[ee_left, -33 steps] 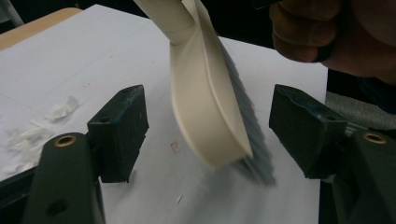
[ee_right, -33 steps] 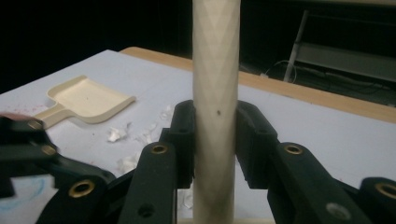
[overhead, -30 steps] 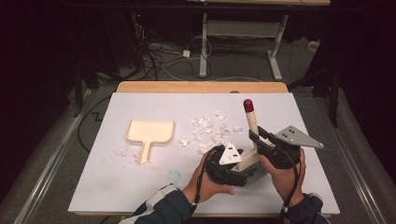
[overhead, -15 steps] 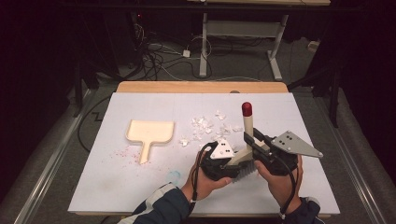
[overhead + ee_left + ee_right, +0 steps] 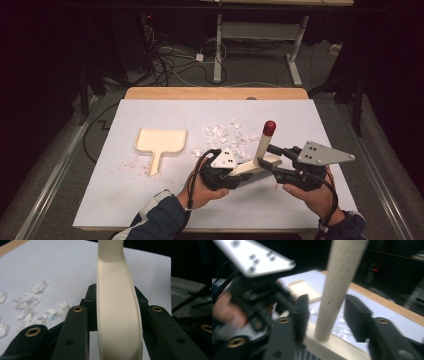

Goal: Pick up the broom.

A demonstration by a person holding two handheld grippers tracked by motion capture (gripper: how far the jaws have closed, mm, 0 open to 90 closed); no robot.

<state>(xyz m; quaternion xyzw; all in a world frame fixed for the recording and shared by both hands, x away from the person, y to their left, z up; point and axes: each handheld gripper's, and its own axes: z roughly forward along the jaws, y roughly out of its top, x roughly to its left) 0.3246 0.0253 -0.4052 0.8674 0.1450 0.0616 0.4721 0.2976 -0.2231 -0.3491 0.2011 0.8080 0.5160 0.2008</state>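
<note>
1. The person is holding a small brush (image 5: 252, 167) with both grippers, near the front edge of the white table (image 5: 150, 210), a little right of the middle.
2. The left gripper (image 5: 235, 172) is closing its two black jaws on the cream back of the brush; in the left gripper view the curved brush back (image 5: 117, 315) is sitting tight between the jaws.
3. The right gripper (image 5: 275, 162) is standing with its jaws on either side of the brush handle (image 5: 337, 287). In the right gripper view a gap is showing on both sides of the handle, so the jaws are looking open around it and are not pressing it.
4. The handle is rising tilted from the brush back, and its red tip (image 5: 269, 127) is pointing up and away from the person.
5. The bristles are hanging under the brush back, just above the table.
6. Torn white paper scraps (image 5: 225, 137) are lying near the brush, behind it.
7. A cream dustpan (image 5: 160, 142) is lying flat on the table, well apart to the left, with its short handle toward the person.
</note>
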